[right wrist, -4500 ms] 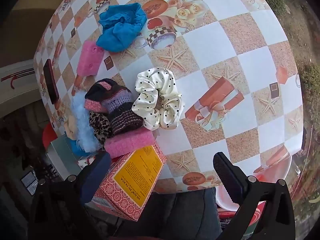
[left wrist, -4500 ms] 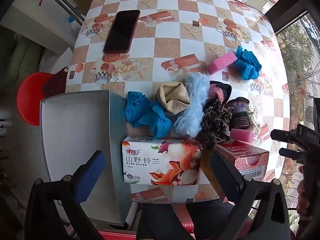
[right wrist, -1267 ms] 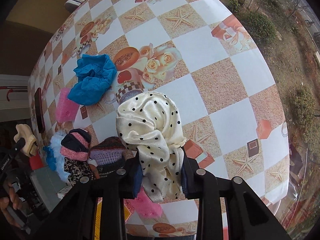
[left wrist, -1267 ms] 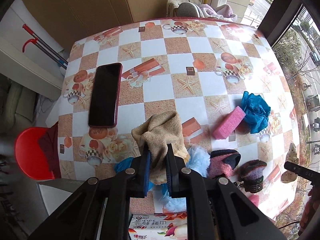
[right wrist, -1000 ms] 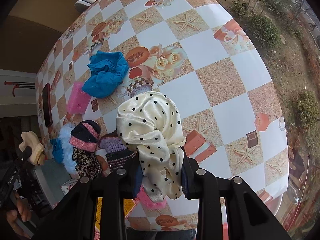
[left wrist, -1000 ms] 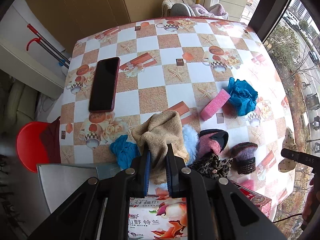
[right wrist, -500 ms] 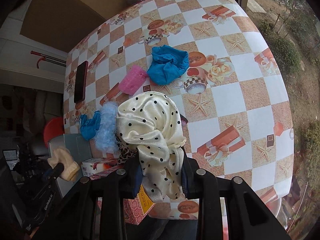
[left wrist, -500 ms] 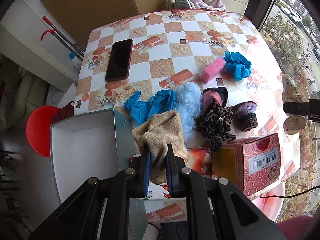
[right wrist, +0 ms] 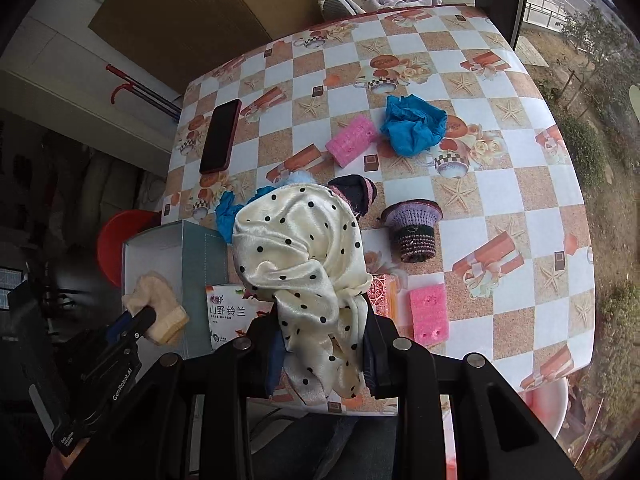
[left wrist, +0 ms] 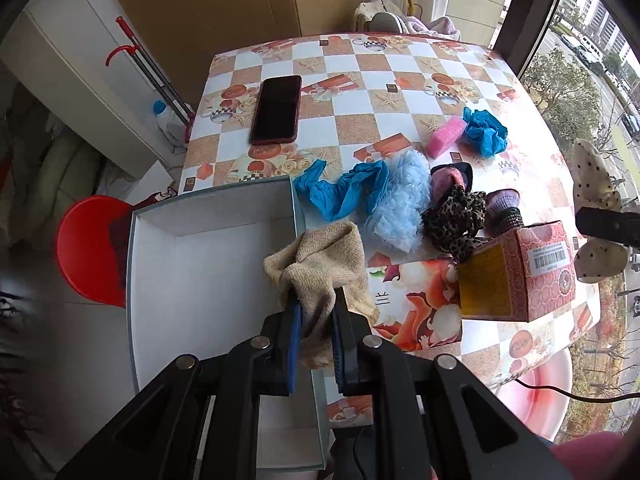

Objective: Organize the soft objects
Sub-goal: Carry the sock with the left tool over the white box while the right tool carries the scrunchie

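Note:
My left gripper [left wrist: 316, 312] is shut on a beige knitted cloth [left wrist: 320, 264] and hangs over the right wall of an open grey box [left wrist: 192, 272] with a white inside, at the table's near left edge. My right gripper [right wrist: 320, 344] is shut on a cream scrunchie with black dots [right wrist: 300, 248], held above the table; that scrunchie [left wrist: 596, 216] also shows at the right of the left wrist view. On the table lie blue cloths [left wrist: 344, 192], a light blue fluffy piece [left wrist: 400, 208], a leopard scrunchie [left wrist: 452, 220], knitted pieces [right wrist: 412, 228] and pink sponges [right wrist: 352, 144].
A dark phone [left wrist: 276, 108] lies at the far left of the checked table [left wrist: 360, 92]. A tissue pack [left wrist: 416, 312] and a pink carton [left wrist: 520, 276] stand at the near edge. A red stool [left wrist: 88, 248] is on the floor left of the box.
Both grippers rose and drew back toward the near left with their cloths. The beige cloth went from above the pile to the box's right wall. The box came fully into view.

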The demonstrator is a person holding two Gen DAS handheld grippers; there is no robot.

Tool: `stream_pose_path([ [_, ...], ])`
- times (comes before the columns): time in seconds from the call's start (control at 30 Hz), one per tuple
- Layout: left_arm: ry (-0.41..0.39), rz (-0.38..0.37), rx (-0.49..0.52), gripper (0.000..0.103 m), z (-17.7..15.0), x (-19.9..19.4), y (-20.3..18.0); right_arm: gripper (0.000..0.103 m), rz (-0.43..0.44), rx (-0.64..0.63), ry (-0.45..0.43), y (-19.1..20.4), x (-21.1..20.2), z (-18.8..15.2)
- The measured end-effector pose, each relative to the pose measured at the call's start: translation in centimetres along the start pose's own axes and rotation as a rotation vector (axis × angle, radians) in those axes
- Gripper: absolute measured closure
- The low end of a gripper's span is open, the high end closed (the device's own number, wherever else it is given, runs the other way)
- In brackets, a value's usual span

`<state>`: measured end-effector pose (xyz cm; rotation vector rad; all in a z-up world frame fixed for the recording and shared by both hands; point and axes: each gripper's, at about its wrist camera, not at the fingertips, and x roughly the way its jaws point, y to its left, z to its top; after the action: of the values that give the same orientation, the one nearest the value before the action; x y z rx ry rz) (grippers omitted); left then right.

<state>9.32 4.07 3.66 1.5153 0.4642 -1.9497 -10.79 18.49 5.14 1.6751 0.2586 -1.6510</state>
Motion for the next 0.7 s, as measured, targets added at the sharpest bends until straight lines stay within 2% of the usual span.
stream_pose_path([
  [0.37,-0.019,0.024,-0.039,0.088,-5.2,-1.0,6.1,0.07,0.008,-0.135,0.041,8.5,1.6,-3.9],
  [0.7,-0.018,0.024,-0.117,0.088,-8.0,-1.2,9.9,0.07,0.011,-0.284,0.087,15.1,3.3,-5.7],
])
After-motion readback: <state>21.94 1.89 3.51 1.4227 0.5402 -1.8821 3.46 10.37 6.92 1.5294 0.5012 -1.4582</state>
